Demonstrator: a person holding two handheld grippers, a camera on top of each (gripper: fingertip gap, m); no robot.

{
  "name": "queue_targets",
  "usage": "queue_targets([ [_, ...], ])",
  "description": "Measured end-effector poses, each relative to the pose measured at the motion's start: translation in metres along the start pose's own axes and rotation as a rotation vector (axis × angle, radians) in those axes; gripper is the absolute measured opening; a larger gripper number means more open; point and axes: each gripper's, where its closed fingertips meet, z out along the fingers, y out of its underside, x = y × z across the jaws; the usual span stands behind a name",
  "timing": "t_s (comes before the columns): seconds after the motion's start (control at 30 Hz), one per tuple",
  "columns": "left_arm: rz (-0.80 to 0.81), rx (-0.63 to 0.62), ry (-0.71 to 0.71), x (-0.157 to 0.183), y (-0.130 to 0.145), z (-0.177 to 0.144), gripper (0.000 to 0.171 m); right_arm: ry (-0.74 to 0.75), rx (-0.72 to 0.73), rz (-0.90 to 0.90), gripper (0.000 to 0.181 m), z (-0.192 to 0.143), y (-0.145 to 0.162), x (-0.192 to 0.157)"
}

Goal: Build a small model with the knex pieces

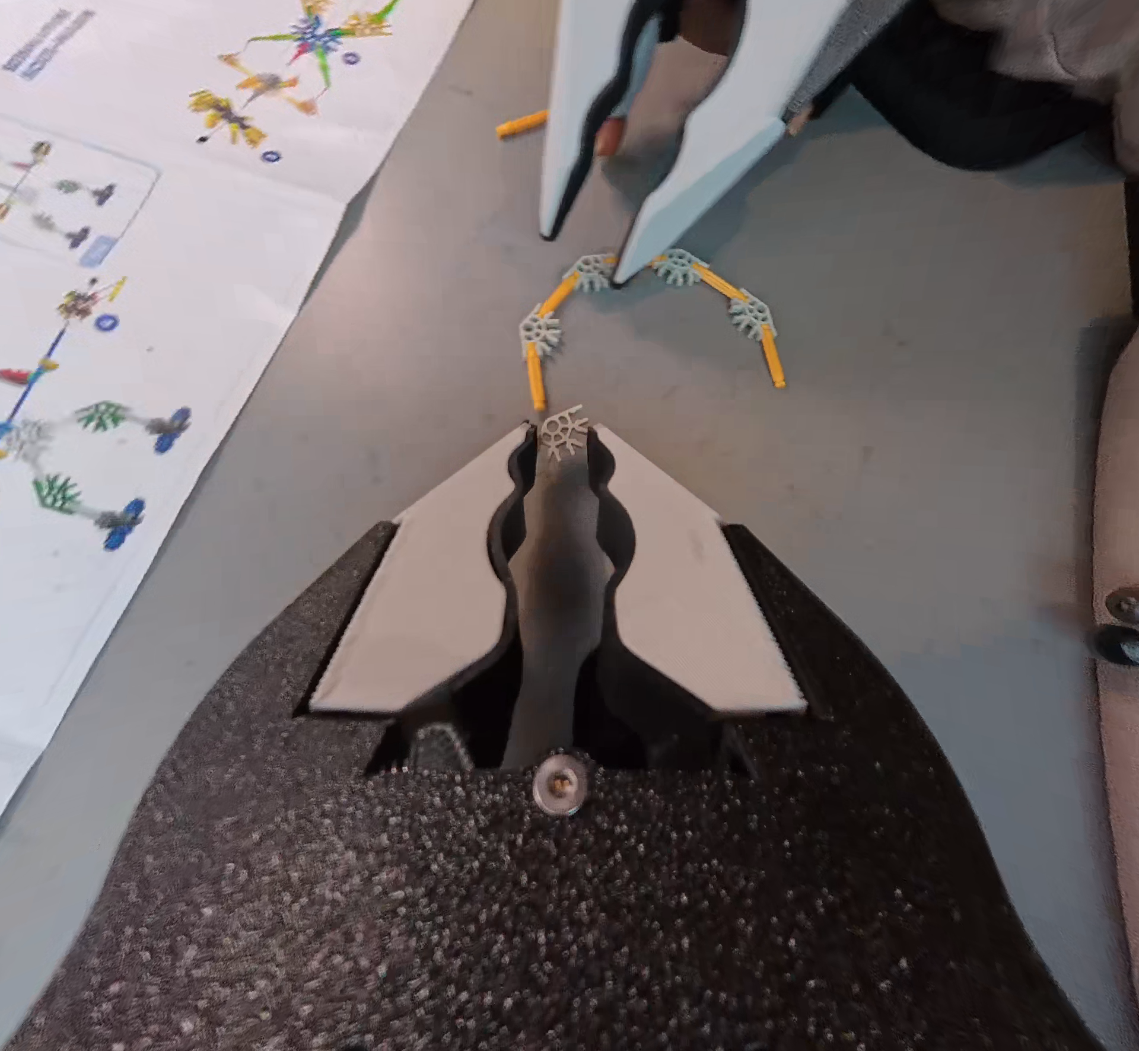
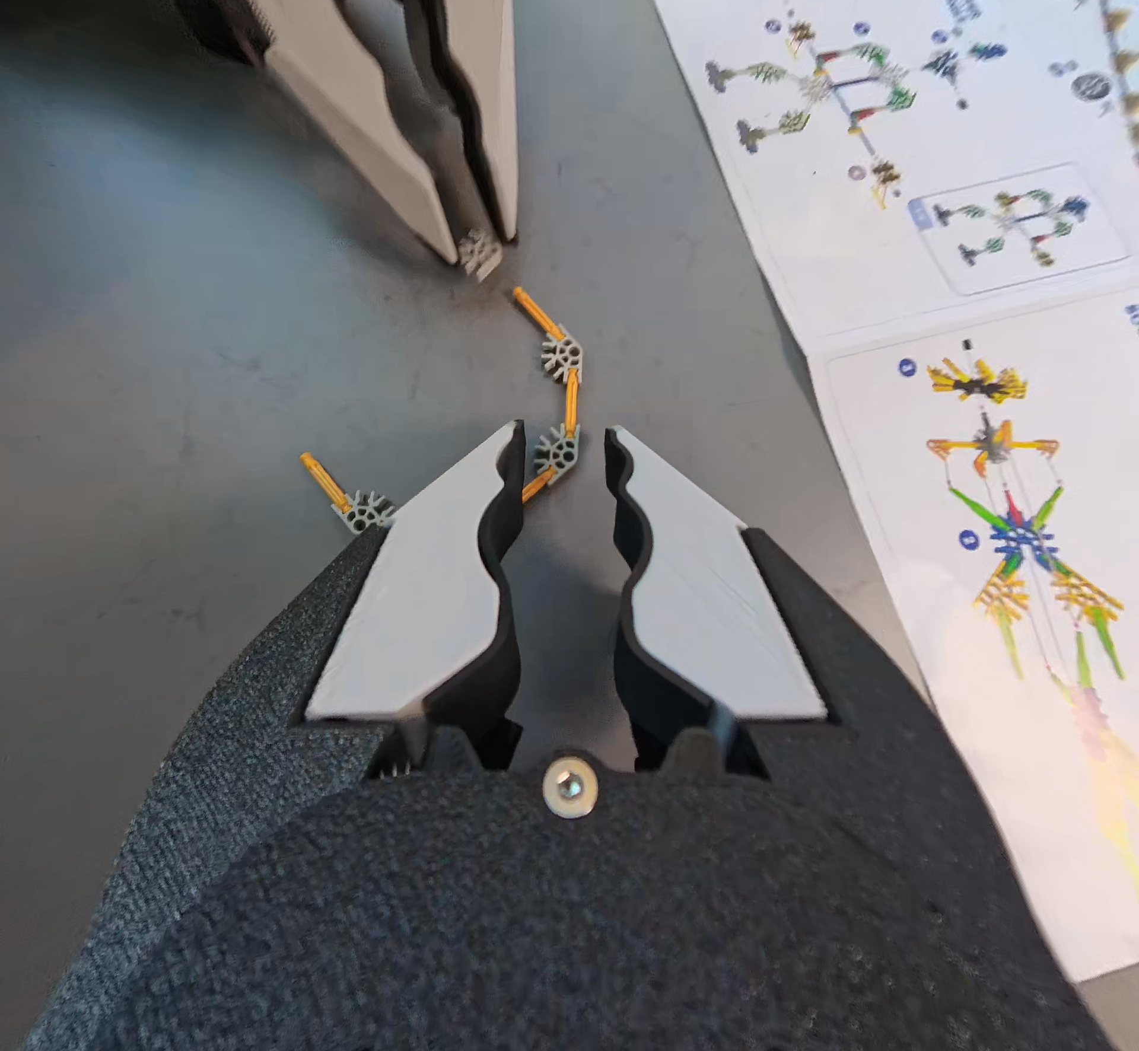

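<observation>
My left hand-held gripper [image 1: 559,433] clamps a grey snowflake-shaped plastic connector [image 1: 562,431] beside the unfinished arc of yellow rods and grey connectors [image 1: 647,306] mid-worktop [image 1: 894,467]; my right hand-held gripper [image 2: 564,436] stands apart over it.

On the table [image 1: 863,467] lay an arched chain of rods and connectors [image 1: 653,294], its two ends toward the left claw [image 1: 559,428]. That claw, closed on a single loose connector [image 1: 562,433], sat just before the chain's left-hand end, apart from it. Opposite, the right claw [image 2: 562,436] reached in from the far side with its fingers parted, one tip down at the top of the arch between two connectors. Behind that claw lay a loose rod [image 1: 522,123]. An unfolded instruction sheet [image 1: 185,220] lay flat on the table left of the chain, well apart.
</observation>
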Motion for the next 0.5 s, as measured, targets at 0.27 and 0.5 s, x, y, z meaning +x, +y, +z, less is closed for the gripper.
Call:
queue_targets([
  [0.27, -0.096, -0.001, -0.057, -0.021, 0.006, -0.006, 0.016, -0.008, -0.151, 0.103, 0.004, -0.013, 0.02, -0.006],
  [0.5, -0.065, -0.02, -0.024, -0.01, 0.007, 0.001, 0.016, -0.227, -0.137, 0.034, 0.022, -0.018, 0.014, -0.05],
])
